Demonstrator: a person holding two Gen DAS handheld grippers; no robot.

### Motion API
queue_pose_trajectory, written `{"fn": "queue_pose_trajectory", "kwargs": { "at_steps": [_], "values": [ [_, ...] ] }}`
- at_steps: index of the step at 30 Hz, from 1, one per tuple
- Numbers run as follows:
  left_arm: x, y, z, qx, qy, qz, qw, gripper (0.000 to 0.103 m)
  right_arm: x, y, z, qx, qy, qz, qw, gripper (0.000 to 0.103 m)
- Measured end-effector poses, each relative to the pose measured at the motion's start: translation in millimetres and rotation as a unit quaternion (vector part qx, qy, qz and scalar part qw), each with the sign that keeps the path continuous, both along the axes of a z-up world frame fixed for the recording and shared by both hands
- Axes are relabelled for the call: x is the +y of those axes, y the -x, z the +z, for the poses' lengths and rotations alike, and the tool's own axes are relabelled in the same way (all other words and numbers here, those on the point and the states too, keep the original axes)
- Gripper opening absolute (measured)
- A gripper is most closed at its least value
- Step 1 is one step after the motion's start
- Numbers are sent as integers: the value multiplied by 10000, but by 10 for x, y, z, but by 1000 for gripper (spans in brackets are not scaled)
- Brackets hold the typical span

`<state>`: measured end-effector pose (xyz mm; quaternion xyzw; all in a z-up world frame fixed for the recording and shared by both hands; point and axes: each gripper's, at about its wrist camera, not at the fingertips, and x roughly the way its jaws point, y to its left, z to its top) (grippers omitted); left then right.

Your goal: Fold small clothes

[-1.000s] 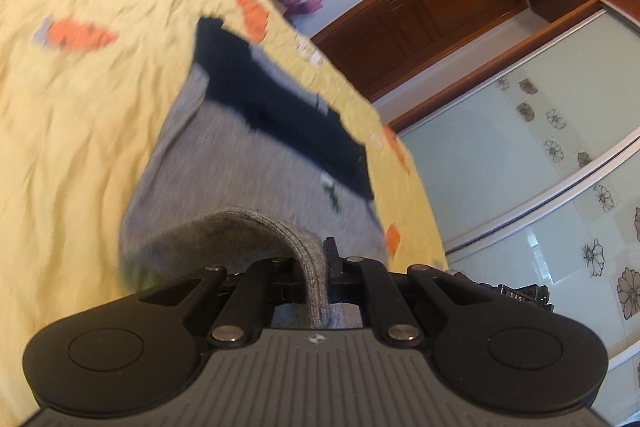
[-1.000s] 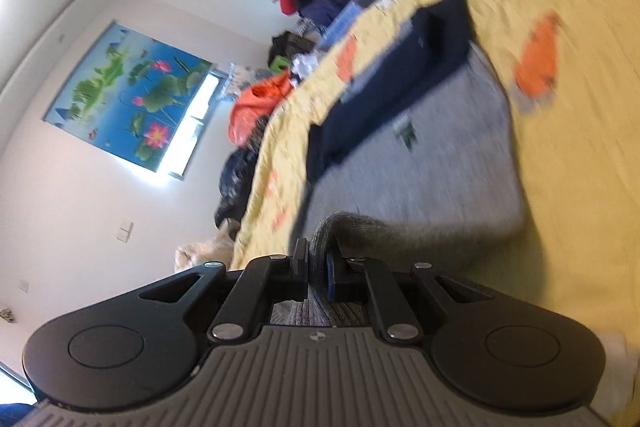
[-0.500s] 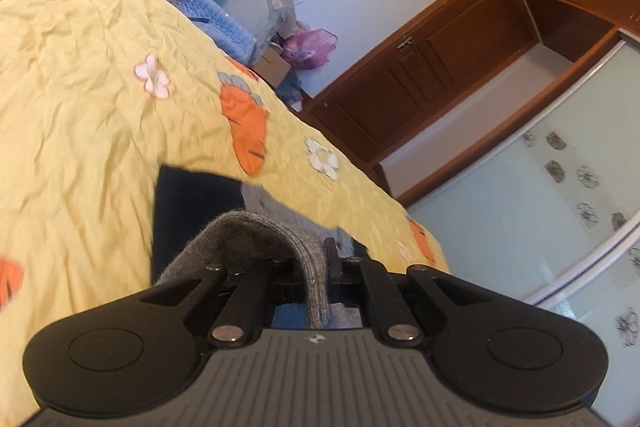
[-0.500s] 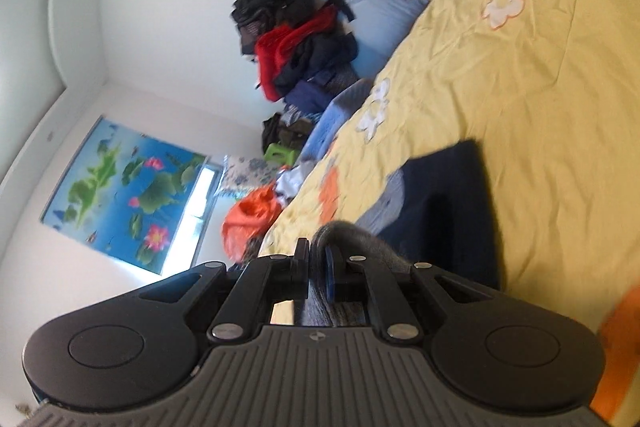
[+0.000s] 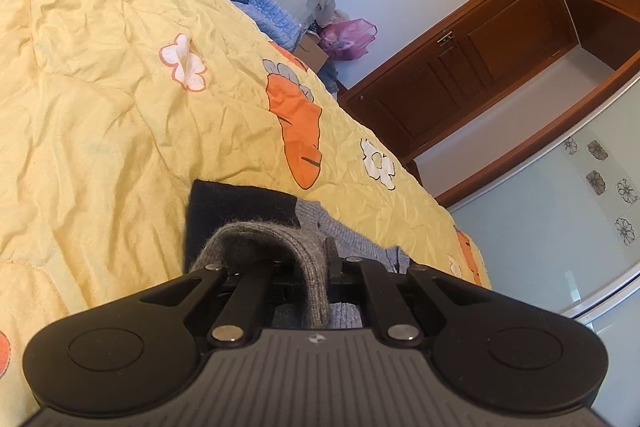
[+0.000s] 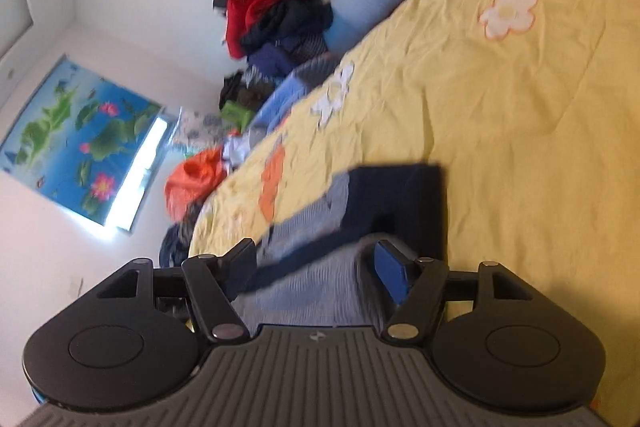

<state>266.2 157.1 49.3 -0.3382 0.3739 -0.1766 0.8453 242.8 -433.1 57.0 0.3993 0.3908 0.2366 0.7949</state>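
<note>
One corner let go, the other still pinched over the fold.

From my left tongs (image 5: 320,267): they are clamped narrow on the grey hem of the sweater (image 5: 256,243), which loops up over the fingers; the dark navy band lies just beyond on the yellow quilt (image 5: 120,107), near its right edge. If I drag this hand further now, I judge the folded layer would skew, since only one corner is held. From my right tongs (image 6: 316,267): the jaws have just been opening and stand wide, with the striped grey knit and navy band lying loose between them, nothing pressed. The blue pad (image 6: 394,277) sits close to the cloth; lifting away carelessly could snag it and pull the fold open.
</note>
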Motion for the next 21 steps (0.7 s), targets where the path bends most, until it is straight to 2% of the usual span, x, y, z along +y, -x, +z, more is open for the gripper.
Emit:
{"fn": "queue_pose_trajectory", "kwargs": {
  "at_steps": [7,9,10,11,13,16,18,19,21],
  "values": [
    [18,16,2,27,53,0,10000,5,196,-13,-187,422,317,392,9978,66],
    [-2,19,29,-11,-6,-50,10000,5,312,-67,-242,520,439,519,9963,53],
    [-13,14,44,-39,-41,-61,10000,6,382,-106,-274,606,611,583,9946,25],
    [-16,5,61,-72,-75,-40,9999,6,442,-146,-300,669,802,643,9924,19],
    [-16,-40,98,-167,-92,32,9998,6,442,-191,-244,488,772,528,9944,18],
    [-21,-211,96,-185,-152,257,9994,6,208,-327,-123,114,-54,-102,9999,17],
    [-55,-388,-8,-111,-484,502,9975,6,55,-465,-183,149,-481,-663,9965,18],
    [-48,-479,-94,91,-515,642,9966,6,3,-554,-243,265,-569,-860,9943,22],
    [-26,-596,-256,321,-358,617,9969,8,7,-653,-352,459,-566,-1030,9920,30]
  ]
}}
